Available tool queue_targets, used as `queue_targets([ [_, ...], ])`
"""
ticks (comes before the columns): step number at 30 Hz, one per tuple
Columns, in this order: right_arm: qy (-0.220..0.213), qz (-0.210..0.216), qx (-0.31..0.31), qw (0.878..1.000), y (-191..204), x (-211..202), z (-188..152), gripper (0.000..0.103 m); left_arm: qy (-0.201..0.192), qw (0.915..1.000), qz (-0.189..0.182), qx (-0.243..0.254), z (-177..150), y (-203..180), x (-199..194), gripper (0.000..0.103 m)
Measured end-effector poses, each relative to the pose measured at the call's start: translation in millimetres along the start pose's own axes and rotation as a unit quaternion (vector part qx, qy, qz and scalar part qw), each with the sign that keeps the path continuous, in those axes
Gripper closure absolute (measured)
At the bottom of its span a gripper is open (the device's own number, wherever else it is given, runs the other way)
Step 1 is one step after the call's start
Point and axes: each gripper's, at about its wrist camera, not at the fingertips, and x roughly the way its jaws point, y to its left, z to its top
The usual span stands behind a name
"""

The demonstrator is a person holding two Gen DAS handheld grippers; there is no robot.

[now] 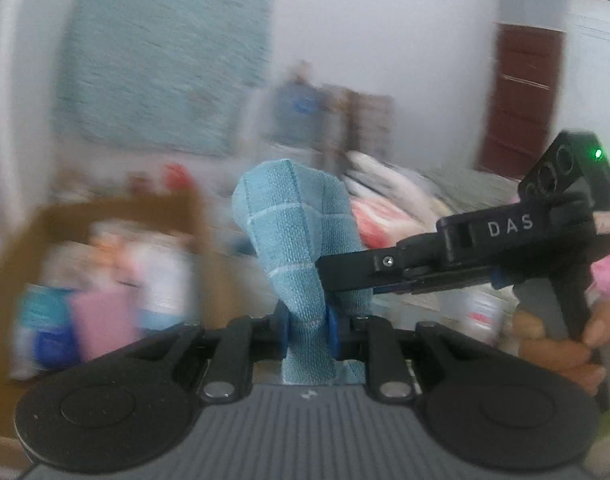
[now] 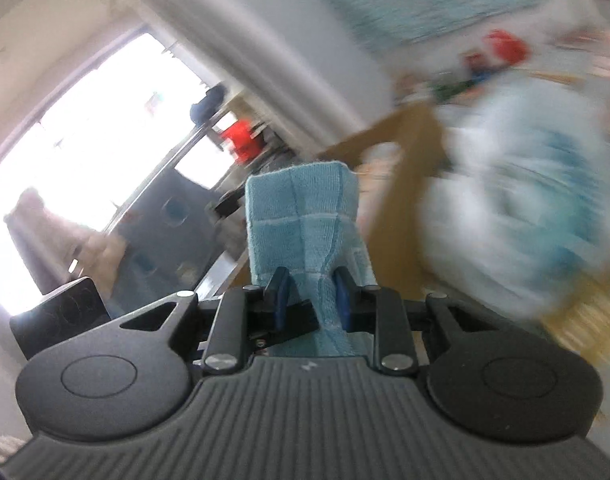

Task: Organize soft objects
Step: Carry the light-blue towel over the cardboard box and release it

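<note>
Left gripper (image 1: pixel 307 330) clamping light-blue cloth (image 1: pixel 293 220), right gripper (image 2: pixel 311 300) pinching the same cloth, background blurred

White wall (image 1: pixel 345 20), brown door (image 1: pixel 521 108), bright window (image 2: pixel 85 128)

My left wrist view sits right behind its own fingers, level, facing across the room toward a far wall with a teal hanging (image 1: pixel 165 60) and a dark red door (image 1: pixel 521 104) far right. My right wrist view is equally close behind its fingers but rolled, facing a bright window (image 2: pixel 85 128) at left. Both share the blue cloth (image 1: pixel 297 232) up close, the blurred cardboard box (image 2: pixel 409 152), and that hanging.
</note>
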Motion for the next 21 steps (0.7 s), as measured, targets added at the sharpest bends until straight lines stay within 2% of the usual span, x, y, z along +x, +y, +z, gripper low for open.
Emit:
queue_targets([
  [3, 0.039, 0.023, -0.031, 0.998, 29, 62, 31, 0.079, 0.005, 0.9985, 0.053, -0.009, 11, 37, -12, 0.083],
  [6, 0.09, 0.032, -0.038, 0.995, 50, 129, 54, 0.079, 0.035, 0.9932, 0.11, -0.009, 18, 76, -11, 0.083],
  [11, 0.157, 0.004, -0.065, 0.985, 70, 222, 58, 0.078, 0.12, 0.9795, 0.157, -0.038, 14, 139, 13, 0.083],
  [14, 0.204, -0.014, -0.045, 0.978, 66, 264, 44, 0.078, 0.172, 0.9691, 0.17, -0.047, 2, 163, 26, 0.083],
  [18, 0.247, -0.023, -0.019, 0.969, 57, 299, 24, 0.077, 0.22, 0.9568, 0.182, -0.056, -10, 182, 33, 0.072],
  [20, 0.265, -0.022, 0.002, 0.964, 49, 306, 14, 0.075, 0.229, 0.9541, 0.185, -0.054, -14, 187, 33, 0.061],
  [21, 0.274, -0.025, 0.011, 0.961, 46, 307, 10, 0.072, 0.23, 0.9533, 0.189, -0.052, -16, 183, 28, 0.051],
])
